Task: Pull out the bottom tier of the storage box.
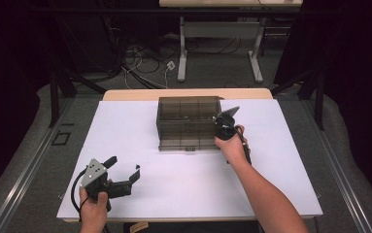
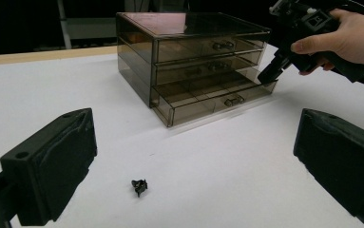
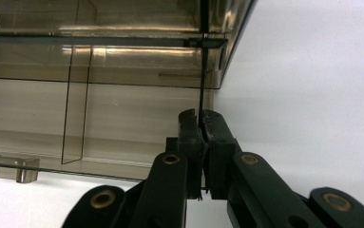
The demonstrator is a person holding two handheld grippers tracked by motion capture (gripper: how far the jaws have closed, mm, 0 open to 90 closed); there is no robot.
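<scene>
A smoky see-through cabinet (image 1: 188, 121) (image 2: 189, 42) with three drawers stands at the middle back of the white table. Its bottom drawer (image 2: 208, 99) (image 3: 122, 123) is pulled out a little. My right gripper (image 1: 220, 131) (image 2: 267, 78) (image 3: 201, 118) points down at that drawer's right end and is shut on its thin side wall, which runs up from between the jaws. My left gripper (image 1: 124, 165) (image 2: 194, 137) hovers low near the front left of the table, open and holding nothing. A small black clip (image 2: 139, 186) lies on the table between its jaws.
The white table top (image 1: 271, 170) has a wooden strip (image 1: 135, 93) along its far edge. Behind it are a desk frame (image 1: 220, 48) and cables on the floor (image 1: 144, 63). Dark stands (image 1: 55, 92) flank the table.
</scene>
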